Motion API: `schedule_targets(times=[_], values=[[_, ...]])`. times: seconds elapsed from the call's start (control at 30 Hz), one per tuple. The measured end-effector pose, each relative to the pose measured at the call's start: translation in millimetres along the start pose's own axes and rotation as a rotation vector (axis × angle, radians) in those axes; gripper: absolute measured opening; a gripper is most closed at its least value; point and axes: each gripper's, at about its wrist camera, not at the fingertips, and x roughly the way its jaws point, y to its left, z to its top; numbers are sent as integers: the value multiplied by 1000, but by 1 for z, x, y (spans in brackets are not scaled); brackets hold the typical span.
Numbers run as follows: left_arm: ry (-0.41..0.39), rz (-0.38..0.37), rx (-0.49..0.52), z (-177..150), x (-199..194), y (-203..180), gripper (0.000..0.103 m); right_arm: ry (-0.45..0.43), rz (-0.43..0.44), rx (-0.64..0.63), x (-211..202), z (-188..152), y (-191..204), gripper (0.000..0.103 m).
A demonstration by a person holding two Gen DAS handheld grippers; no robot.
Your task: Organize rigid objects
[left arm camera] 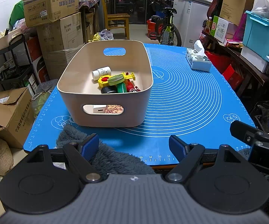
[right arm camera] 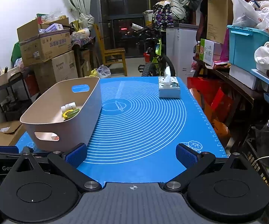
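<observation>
— What did the left wrist camera give me that the right one didn't?

— A look straight down into the beige plastic bin with cut-out handles (left arm camera: 104,97). I could see a white pill bottle (left arm camera: 101,72) lying on its side, a yellow plastic toy piece (left arm camera: 104,81), an olive-green round lid (left arm camera: 116,79) on top of it, a black round item (left arm camera: 108,90), and red and green pieces (left arm camera: 127,86) against the near wall. A grey fuzzy cloth (left arm camera: 106,156) lay under my left gripper (left arm camera: 134,147) at the mat's near edge.

— And the right camera?

— From there the bin (right arm camera: 59,112) sat off to the left, and its wall hid all but the bottle (right arm camera: 69,106) and bits of yellow and green. The blue silicone baking mat (right arm camera: 143,121) was bare in front of my right gripper (right arm camera: 132,156), with a patterned tissue box (right arm camera: 169,89) near the far right corner.

— The grippers?

— Both had their blue-padded fingers spread wide, nothing between them, hanging over the mat's near edge.
</observation>
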Motion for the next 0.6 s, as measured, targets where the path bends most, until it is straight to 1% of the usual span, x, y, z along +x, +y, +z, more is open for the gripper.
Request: schedule_targets(times=[0.6], values=[[-1, 0, 0, 0, 0, 0, 82, 0, -1, -2, 0, 0, 0, 100]])
